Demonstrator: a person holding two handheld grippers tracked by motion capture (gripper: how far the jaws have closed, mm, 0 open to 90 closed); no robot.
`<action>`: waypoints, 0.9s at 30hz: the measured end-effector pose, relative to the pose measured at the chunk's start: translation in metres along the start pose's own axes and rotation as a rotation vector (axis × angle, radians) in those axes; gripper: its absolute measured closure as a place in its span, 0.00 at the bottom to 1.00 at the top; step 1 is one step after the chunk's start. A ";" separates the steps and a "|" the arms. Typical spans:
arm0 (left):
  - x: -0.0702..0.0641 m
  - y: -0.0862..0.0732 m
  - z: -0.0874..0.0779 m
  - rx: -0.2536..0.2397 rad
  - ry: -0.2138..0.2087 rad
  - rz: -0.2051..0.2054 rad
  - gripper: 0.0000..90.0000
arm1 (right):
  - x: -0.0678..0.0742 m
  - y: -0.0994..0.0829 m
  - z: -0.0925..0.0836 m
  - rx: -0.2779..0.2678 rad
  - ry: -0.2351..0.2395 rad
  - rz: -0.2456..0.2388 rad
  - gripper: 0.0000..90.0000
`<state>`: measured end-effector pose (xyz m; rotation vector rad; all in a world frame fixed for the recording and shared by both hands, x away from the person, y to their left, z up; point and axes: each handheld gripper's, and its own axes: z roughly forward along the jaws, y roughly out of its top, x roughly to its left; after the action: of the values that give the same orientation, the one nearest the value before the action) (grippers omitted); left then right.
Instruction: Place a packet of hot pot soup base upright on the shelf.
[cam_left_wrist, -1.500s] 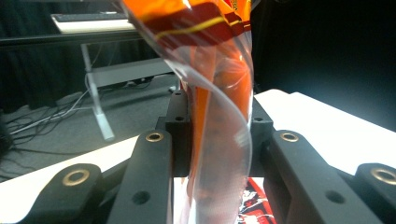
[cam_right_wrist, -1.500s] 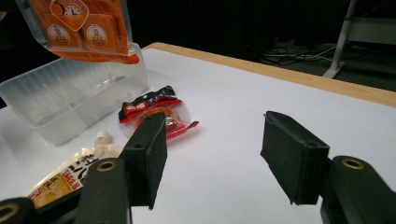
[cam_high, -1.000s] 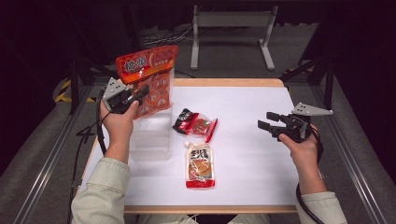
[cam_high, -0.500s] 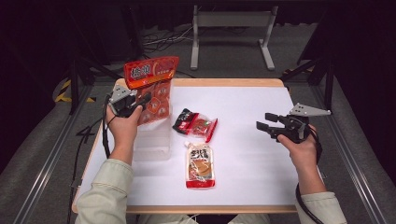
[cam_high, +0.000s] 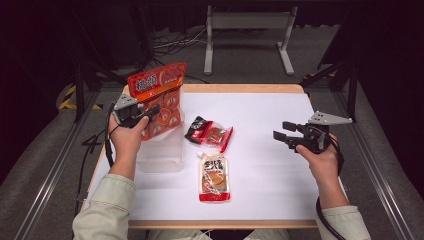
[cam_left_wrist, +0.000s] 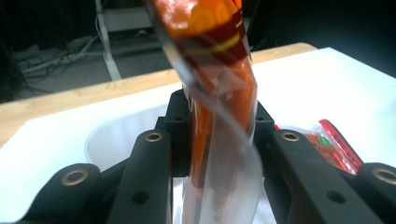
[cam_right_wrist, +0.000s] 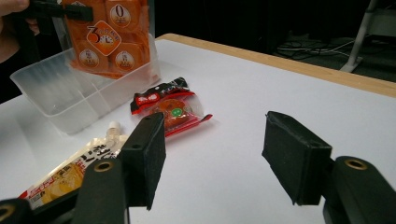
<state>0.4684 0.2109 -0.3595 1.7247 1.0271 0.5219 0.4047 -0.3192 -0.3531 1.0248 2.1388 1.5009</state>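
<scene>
High view: left gripper (cam_high: 150, 111) holds the orange snack bag (cam_high: 159, 102) upright, its lower end over or just inside the clear plastic bin (cam_high: 161, 154) at the table's (cam_high: 260, 115) left side. I can't tell whether the bag's bottom touches the bin floor. Right gripper (cam_high: 281, 131) hovers well apart on the right, nothing in it. Two items lie on the table beside the bin: a small red-and-black packet (cam_high: 210, 133) and a spouted pouch (cam_high: 214, 177) nearer the person.

Left gripper view: jaws clamped on the orange bag (cam_left_wrist: 219, 84), film pinched between the pads, bin rim (cam_left_wrist: 100, 135) visible below and behind. Red packet (cam_left_wrist: 334, 147) off to the right on the white surface.

Right gripper view: jaws stand apart with bare table between them. Bag (cam_right_wrist: 109, 37) hangs at the near end of the bin (cam_right_wrist: 70, 100), which has a divider. Packet (cam_right_wrist: 170, 107) and pouch (cam_right_wrist: 70, 170) are outside the bin.

Progress, my read: packing is at its first item. Bag is nearly in but not released; packet and pouch are left to do.
</scene>
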 end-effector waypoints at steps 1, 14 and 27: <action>0.001 0.000 -0.001 0.015 -0.004 -0.006 0.78 | 0.000 0.000 0.000 0.000 0.002 0.003 0.44; 0.010 -0.014 -0.001 0.086 -0.038 -0.046 0.78 | 0.000 -0.002 0.004 0.015 0.004 0.005 0.44; 0.013 -0.014 -0.011 0.029 -0.041 -0.084 0.34 | 0.000 -0.003 0.005 0.015 0.006 0.014 0.43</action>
<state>0.4621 0.2293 -0.3699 1.7029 1.0780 0.4180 0.4069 -0.3162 -0.3573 1.0432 2.1547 1.4980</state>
